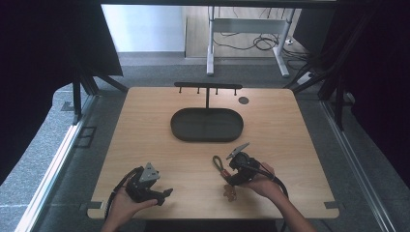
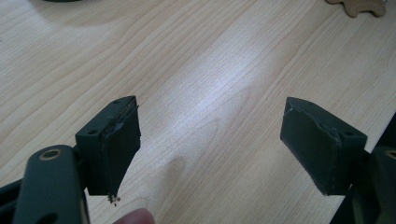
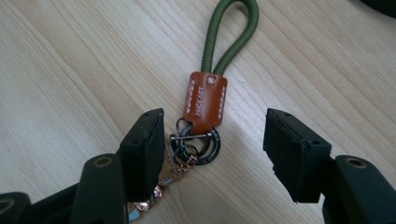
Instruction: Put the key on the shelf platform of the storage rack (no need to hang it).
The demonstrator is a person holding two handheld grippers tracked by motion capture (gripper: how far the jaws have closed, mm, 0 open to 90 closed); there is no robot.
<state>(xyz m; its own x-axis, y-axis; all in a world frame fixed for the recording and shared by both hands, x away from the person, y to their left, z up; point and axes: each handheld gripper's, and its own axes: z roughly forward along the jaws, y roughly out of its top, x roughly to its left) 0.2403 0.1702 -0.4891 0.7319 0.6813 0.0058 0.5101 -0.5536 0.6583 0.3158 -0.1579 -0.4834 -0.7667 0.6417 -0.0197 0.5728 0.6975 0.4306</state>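
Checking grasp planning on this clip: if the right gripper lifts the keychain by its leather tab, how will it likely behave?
The keychain would probably dangle: its green cord loop looks soft, and the metal rings hang loosely linked. It seems light, being small beside the open right gripper. It lies flat on the table, so rolling looks unlikely, though the rings may swing.

The room was dim at the sides, almost black, but the wooden table [image 1: 145,145] was lit softly from above. Shadows under the dark tray [image 1: 208,124] were faint. The high view looked small and a bit fuzzy. In the left gripper view a pale shine lay on the wood between the jaws, and a fingertip [image 2: 135,217] at the bottom edge was blurry. In the right gripper view the keychain [image 3: 205,100] looked sharp.
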